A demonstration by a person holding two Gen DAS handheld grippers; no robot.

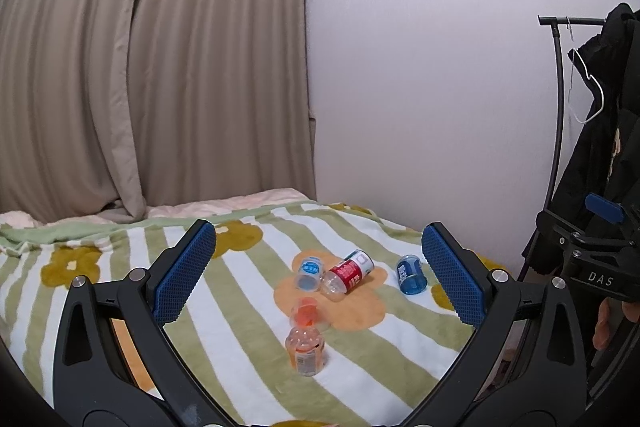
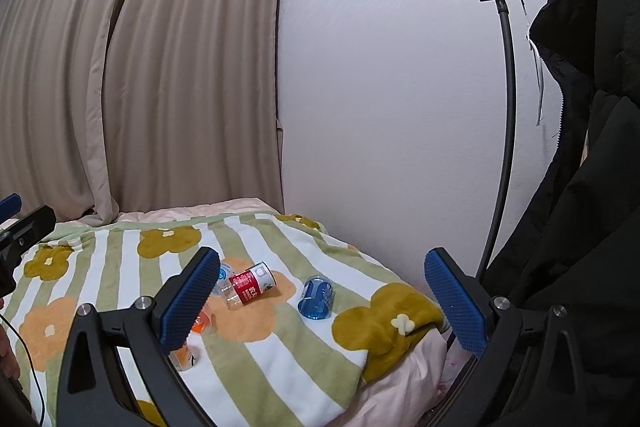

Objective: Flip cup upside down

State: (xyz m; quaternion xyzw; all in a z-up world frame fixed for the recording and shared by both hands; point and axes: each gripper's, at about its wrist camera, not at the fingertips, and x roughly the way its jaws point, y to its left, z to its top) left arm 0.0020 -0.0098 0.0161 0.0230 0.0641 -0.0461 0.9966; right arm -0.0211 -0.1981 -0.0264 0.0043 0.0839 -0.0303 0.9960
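Note:
Several small plastic cups lie on a striped flower blanket [image 1: 240, 327]. A dark blue cup [image 1: 411, 275] lies on its side at the right; it also shows in the right wrist view [image 2: 316, 298]. A red-labelled cup [image 1: 347, 277] and a light blue cup [image 1: 309, 273] lie on their sides together. One orange cup [image 1: 306, 311] lies tipped over, another [image 1: 305, 349] stands bottom up. My left gripper [image 1: 320, 275] is open and empty, above the bed and short of the cups. My right gripper [image 2: 320, 307] is open and empty, its jaws framing the dark blue cup from a distance.
Beige curtains [image 1: 152, 67] hang behind the bed and a white wall [image 1: 420, 87] runs along its right side. A clothes rack [image 2: 506, 107] with a black coat [image 2: 580, 187] stands at the right. The bed edge [image 2: 400, 379] drops off near the right gripper.

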